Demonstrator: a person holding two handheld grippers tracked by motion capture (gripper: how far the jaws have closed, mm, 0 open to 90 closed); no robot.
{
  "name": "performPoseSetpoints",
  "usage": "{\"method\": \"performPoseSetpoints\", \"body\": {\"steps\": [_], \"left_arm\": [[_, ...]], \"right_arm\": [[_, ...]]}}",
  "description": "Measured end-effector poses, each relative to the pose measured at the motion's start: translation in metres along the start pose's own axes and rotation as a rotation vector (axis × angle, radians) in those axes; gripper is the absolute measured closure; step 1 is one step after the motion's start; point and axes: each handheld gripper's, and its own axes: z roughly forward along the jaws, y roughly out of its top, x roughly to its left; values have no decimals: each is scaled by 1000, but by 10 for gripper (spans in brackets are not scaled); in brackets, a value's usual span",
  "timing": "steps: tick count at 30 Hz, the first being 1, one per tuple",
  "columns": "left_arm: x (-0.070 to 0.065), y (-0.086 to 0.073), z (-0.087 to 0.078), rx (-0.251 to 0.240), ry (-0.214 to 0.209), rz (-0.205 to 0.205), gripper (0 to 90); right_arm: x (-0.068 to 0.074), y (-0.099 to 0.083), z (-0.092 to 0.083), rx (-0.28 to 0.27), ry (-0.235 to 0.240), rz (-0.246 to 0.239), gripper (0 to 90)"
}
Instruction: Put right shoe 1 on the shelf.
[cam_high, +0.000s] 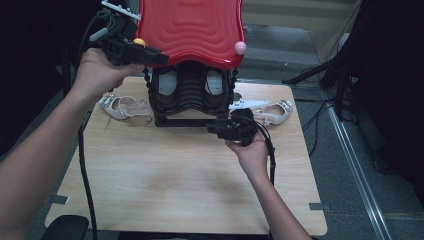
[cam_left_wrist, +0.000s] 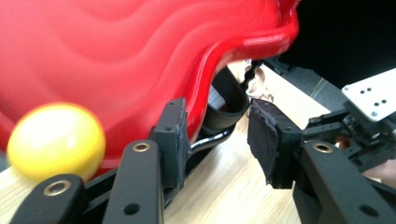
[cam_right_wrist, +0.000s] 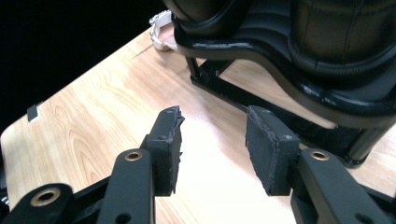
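Note:
A black shoe stand (cam_high: 186, 95) with a wavy red lid (cam_high: 190, 30) stands at the back of the wooden table (cam_high: 175, 180). The lid carries a yellow ball (cam_high: 139, 42) at its left corner and a pink ball (cam_high: 240, 48) at its right. My left gripper (cam_high: 160, 57) is open at the lid's left front edge, beside the yellow ball (cam_left_wrist: 56, 140); its jaws (cam_left_wrist: 217, 140) stand just off the red rim (cam_left_wrist: 201, 93). Lower down, my right gripper (cam_high: 214, 129) is open over bare table (cam_right_wrist: 215, 144), just in front of the stand's black base (cam_right_wrist: 299, 93).
One white sandal (cam_high: 122, 106) lies left of the stand and another (cam_high: 272, 112) to its right. Pale insoles show inside the stand (cam_high: 167, 85). Cables trail from both grippers over the table. Dark floor and cables (cam_high: 320, 75) lie beyond the right edge.

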Motion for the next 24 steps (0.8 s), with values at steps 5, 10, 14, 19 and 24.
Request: {"method": "performPoseSetpoints", "body": {"steps": [5, 10, 14, 19, 24], "left_arm": [[-3, -19, -8, -4, -7, -4, 530], [-7, -40, -17, -3, -1, -15, 502], [-10, -55, -20, 0, -6, -28, 495], [-8, -73, -19, 8, -5, -51, 485], [-5, -93, -12, 19, -3, -72, 480]], "right_arm": [[1, -12, -6, -13, 20, 0, 551], [0, -23, -10, 3, 22, -23, 533], [-5, -32, -13, 4, 31, -13, 530], [-9, -39, -14, 5, 32, -26, 528], [-13, -46, -11, -1, 41, 4, 531]]}}
